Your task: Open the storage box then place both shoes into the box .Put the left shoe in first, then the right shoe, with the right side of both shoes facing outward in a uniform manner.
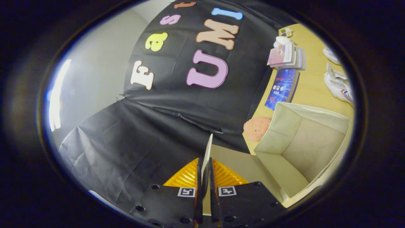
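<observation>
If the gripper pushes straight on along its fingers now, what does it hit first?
The gripper is shut on the box's lid, a thin flap seen edge-on. Past the lid's edge, only the black cloth wall lies ahead, probably some way off; depth is unclear. The open box sits off to the side.

The gripper (205,169) was rolled hard to one side, so the scene ahead appeared tilted. Its two fingers (198,177) stood nearly together, pinching the thin edge of the box lid (207,152) between them.
</observation>
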### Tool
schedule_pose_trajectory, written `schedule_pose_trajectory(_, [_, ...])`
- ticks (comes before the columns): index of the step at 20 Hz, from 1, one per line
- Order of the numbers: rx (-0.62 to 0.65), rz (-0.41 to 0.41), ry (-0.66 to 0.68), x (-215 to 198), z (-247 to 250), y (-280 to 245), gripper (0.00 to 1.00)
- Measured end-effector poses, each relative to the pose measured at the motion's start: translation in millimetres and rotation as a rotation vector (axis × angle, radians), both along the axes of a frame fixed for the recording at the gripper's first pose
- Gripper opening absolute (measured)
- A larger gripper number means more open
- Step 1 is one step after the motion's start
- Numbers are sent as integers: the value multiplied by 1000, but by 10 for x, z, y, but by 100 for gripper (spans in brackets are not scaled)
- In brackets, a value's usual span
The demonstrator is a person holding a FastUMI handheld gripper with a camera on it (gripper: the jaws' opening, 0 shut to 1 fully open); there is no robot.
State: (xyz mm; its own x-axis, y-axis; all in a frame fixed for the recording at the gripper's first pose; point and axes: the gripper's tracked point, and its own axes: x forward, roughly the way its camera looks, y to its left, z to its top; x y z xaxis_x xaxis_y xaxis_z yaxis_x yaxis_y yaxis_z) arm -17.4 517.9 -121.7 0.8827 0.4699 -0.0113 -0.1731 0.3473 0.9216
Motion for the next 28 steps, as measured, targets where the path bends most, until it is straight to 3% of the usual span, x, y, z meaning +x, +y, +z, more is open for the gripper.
schedule_pose_trajectory(6, [-159,81,-15,-118,-108,416,72])
schedule_pose_trajectory(9, [-219,88,-44,-151,-135,342,97])
schedule_pose_trajectory(14, [-391,50,-83,-164,-158,-252,97])
schedule_pose_trajectory(19, [-659,-45,-47,-75,-427,-1389,98])
schedule_pose_trajectory(24, [-909,-124,76,-38,-945,-2611,98])
schedule_pose_trajectory(28, [-985,-153,188,-37,-1340,-3239,99])
